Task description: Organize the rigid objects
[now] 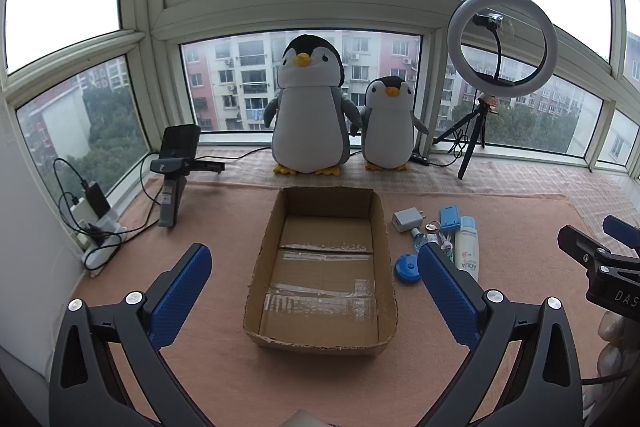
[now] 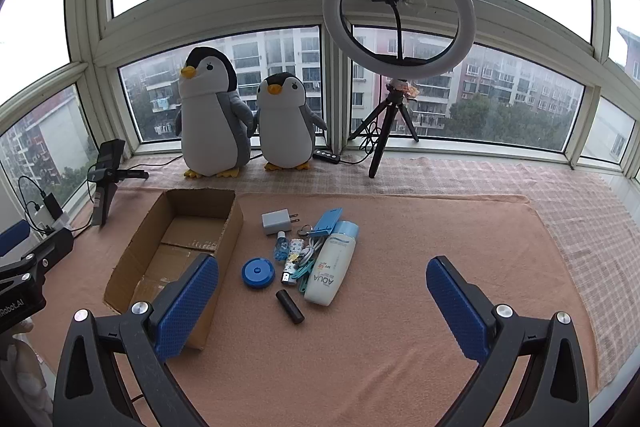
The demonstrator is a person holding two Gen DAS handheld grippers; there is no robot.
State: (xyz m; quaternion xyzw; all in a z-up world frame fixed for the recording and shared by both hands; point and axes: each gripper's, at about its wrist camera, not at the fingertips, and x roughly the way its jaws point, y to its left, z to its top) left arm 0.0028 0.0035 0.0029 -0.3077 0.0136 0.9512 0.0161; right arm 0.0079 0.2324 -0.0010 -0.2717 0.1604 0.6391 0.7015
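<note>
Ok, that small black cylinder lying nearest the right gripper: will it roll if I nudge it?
Probably. The black cylinder lies on its side, round and smooth, though the cloth may damp rolling. It looks rigid and light; closing across its width seems safest.

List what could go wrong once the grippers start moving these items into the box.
The items lie tightly bunched: closing on the AQUA bottle may snag the white cable beside it. The black cylinder lies on its side and could roll away. The cardboard box has low, ragged walls a finger might catch.
</note>
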